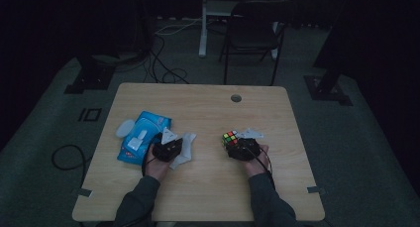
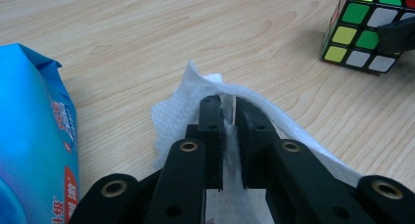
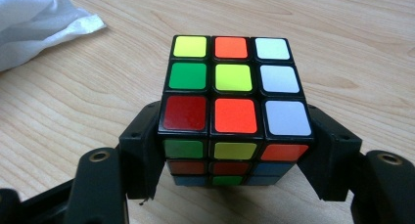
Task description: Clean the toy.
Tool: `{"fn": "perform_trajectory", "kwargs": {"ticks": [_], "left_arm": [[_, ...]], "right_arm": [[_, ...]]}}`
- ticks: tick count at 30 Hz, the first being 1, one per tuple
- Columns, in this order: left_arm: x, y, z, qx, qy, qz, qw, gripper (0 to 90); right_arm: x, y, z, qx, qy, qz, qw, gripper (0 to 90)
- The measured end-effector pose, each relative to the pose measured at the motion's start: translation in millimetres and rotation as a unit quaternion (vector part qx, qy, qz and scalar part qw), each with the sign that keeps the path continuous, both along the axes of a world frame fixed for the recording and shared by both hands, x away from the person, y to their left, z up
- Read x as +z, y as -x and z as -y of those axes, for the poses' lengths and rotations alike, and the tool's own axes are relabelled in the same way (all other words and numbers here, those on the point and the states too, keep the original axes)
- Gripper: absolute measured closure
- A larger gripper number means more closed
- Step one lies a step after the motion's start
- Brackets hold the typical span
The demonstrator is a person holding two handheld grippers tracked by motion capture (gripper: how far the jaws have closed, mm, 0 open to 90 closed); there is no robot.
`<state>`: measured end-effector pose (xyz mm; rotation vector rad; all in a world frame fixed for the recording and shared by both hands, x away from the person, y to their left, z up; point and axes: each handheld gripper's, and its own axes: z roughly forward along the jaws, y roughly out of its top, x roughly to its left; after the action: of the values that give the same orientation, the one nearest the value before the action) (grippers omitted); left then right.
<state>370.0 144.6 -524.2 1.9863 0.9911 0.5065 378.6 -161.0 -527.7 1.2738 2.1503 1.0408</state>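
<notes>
Wet wipe limp, light, on worktop beside wipes pack; left claw nearly closed, pinching its fold. Right claw clamps rigid Rubik's cube by opposite sides.

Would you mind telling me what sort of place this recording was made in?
Probably a lab or studio set up for recording, not a home: a light wooden table stands alone on grey carpet, black equipment stands flank it, loose black cables trail across the floor, and a black folding chair sits behind.
</notes>
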Motion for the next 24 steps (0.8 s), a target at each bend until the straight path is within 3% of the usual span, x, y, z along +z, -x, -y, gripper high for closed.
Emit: {"fn": "perform_trajectory", "kwargs": {"ticks": [9,17,24], "left_arm": [[-0.3,-0.4,0.2,-0.002,0.002,-0.004,1.0000,81.2],[-1.0,0.7,0.5,-0.003,0.004,-0.005,1.0000,80.8],[0.5,1.6,1.1,-0.005,0.008,-0.004,0.9999,75.6]], "right_arm": [[-1.6,1.0,0.7,0.005,-0.004,-0.001,1.0000,34.0],[-3.1,2.4,0.1,0.012,0.007,-0.005,0.9999,32.8],[-3.4,2.1,1.3,0.008,0.004,-0.005,0.9999,14.9]]}}
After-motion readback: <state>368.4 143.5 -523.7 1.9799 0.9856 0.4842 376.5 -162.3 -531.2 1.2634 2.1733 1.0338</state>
